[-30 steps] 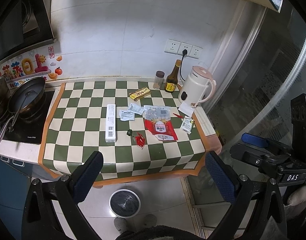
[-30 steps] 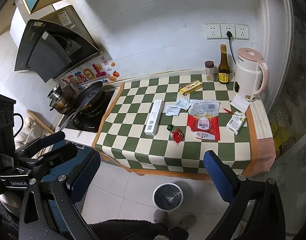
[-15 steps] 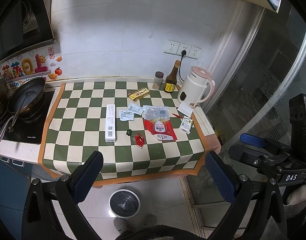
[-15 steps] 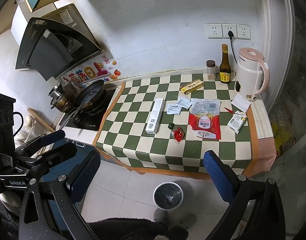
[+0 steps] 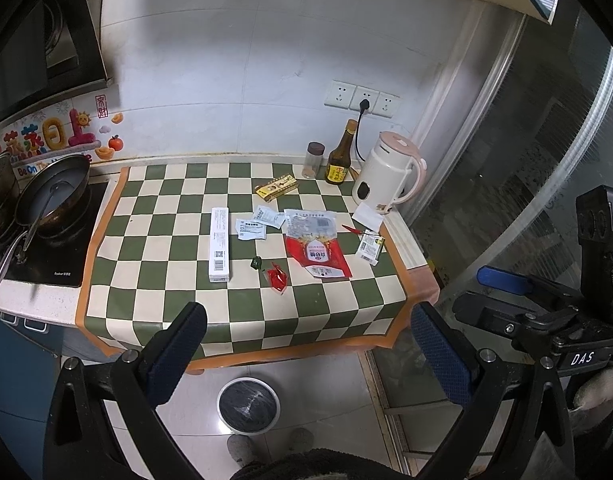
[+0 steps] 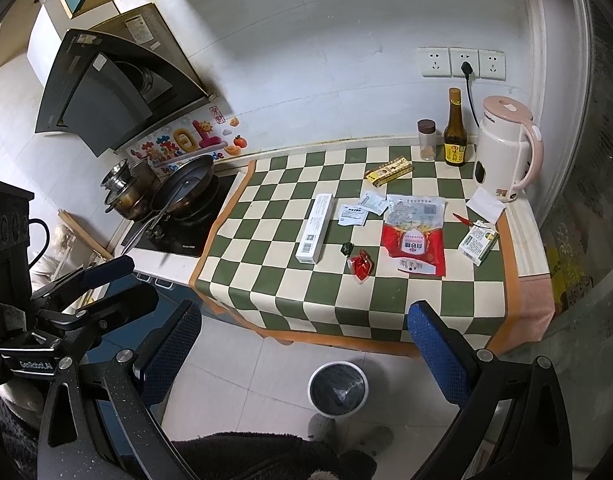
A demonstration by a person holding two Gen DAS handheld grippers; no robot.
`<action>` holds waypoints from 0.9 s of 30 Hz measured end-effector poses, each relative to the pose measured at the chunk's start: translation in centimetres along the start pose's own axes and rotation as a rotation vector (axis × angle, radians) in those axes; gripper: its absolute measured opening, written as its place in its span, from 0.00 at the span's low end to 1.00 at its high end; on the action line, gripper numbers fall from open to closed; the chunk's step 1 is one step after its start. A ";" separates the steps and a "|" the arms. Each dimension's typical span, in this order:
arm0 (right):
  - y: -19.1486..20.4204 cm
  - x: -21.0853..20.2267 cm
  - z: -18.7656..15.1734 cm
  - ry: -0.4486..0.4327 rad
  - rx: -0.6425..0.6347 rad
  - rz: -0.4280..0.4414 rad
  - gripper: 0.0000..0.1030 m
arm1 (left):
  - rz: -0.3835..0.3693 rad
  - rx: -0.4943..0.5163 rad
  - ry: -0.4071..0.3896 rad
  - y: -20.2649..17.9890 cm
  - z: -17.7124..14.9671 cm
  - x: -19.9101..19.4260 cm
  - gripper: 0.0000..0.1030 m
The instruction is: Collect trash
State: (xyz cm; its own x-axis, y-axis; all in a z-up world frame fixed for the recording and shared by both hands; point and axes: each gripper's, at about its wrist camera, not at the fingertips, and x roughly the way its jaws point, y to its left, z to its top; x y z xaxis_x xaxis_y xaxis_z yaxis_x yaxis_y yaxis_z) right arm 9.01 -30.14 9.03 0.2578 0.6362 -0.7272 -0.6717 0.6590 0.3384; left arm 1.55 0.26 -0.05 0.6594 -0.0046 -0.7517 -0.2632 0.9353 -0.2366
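Trash lies on a green-and-cream checked counter cloth [image 5: 154,280]: a long white box [image 5: 220,244], white sachets [image 5: 250,229], a red-and-clear bag [image 5: 315,246], a red wrapper [image 5: 277,277], a small green scrap [image 5: 256,263], a yellow pack [image 5: 276,187] and a green-white packet [image 5: 370,246]. A white bin with a black liner [image 5: 248,405] stands on the floor below the counter's front edge. My left gripper [image 5: 306,354] is open and empty, held back above the floor. My right gripper [image 6: 302,350] is open and empty too, equally far back; the bin [image 6: 338,388] shows between its fingers.
A pink-white kettle [image 5: 388,178], a sauce bottle [image 5: 340,158] and a spice jar [image 5: 313,160] stand at the back right. Pans [image 5: 52,196] sit on the hob at the left. A glass door [image 5: 546,160] runs along the right.
Both grippers have drifted back slightly from the counter. Nothing on the counter has moved.
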 end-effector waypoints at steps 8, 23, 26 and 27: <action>0.0 0.0 -0.1 0.002 -0.001 0.000 1.00 | -0.004 -0.001 -0.002 -0.2 0.1 -0.2 1.00; -0.4 1.2 -1.6 -0.047 0.126 -0.074 1.00 | 0.274 0.076 -0.052 0.3 0.0 1.3 1.00; -2.5 3.4 -2.3 -0.080 0.271 -0.180 1.00 | 0.392 0.104 -0.046 2.3 0.8 4.8 1.00; -3.4 4.2 -2.1 -0.075 0.309 -0.200 1.00 | 0.401 0.095 -0.035 3.3 1.0 5.9 1.00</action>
State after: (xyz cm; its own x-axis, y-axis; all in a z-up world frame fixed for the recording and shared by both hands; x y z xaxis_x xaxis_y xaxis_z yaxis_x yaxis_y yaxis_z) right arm 10.90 -30.58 3.59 0.4206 0.5027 -0.7552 -0.3647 0.8559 0.3666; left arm 5.29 3.67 -4.67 0.5420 0.3773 -0.7509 -0.4388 0.8891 0.1299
